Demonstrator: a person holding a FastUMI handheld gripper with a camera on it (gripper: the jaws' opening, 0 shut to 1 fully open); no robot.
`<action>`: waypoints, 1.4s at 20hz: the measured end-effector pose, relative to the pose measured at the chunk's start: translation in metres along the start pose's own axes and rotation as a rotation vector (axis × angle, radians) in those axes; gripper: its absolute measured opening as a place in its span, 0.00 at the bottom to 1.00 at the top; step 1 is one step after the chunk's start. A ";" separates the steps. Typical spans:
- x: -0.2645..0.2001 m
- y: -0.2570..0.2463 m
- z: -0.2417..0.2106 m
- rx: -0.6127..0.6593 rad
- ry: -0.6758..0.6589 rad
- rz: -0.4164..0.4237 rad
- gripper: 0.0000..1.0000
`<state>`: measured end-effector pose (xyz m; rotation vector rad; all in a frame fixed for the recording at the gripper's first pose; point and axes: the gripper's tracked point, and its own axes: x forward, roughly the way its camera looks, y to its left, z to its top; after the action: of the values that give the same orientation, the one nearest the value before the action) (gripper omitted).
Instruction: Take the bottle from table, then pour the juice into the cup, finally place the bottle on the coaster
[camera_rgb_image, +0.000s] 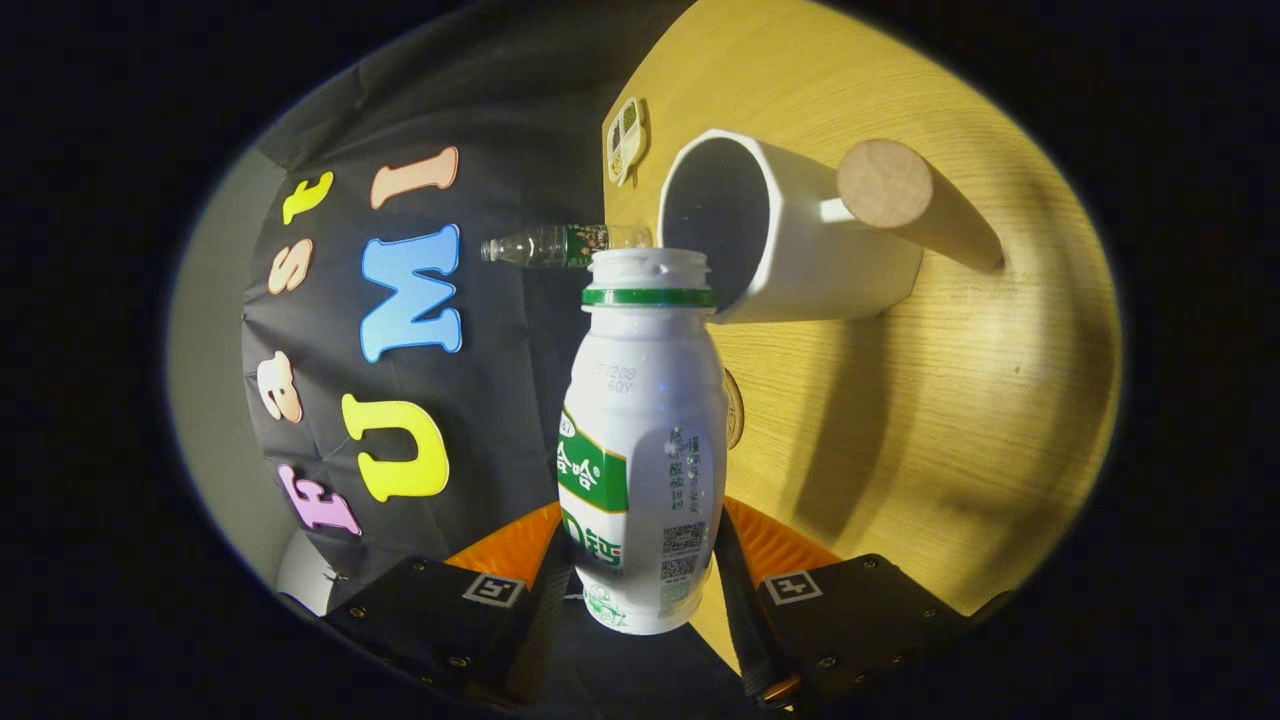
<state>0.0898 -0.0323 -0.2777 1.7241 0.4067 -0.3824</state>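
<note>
My gripper (640, 590) is shut on a white juice bottle (645, 400) with a green neck ring and green label, both fingers pressing on its lower body. The bottle's cap is off. The whole view is rolled about a quarter turn, so the bottle lies tipped sideways over the wooden table (900, 450). Its open mouth sits right at the rim of the white cup (800, 250), which has a dark inside and a round wooden handle (900, 195). No juice stream is visible. A thin edge of a round wooden coaster (736, 408) peeks out from behind the bottle.
A clear plastic bottle (550, 245) with a green label stands at the table's far edge, beyond the cup. A small white and green object (627, 140) lies near that same edge. The booth's black cloth wall (500, 420) is behind the table.
</note>
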 end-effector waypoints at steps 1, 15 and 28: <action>0.000 0.000 0.000 0.010 0.001 -0.002 0.72; -0.005 0.006 -0.004 0.128 0.046 -0.037 0.72; -0.006 0.008 -0.011 0.206 0.093 -0.053 0.72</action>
<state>0.0882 -0.0236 -0.2657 1.9399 0.4950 -0.3938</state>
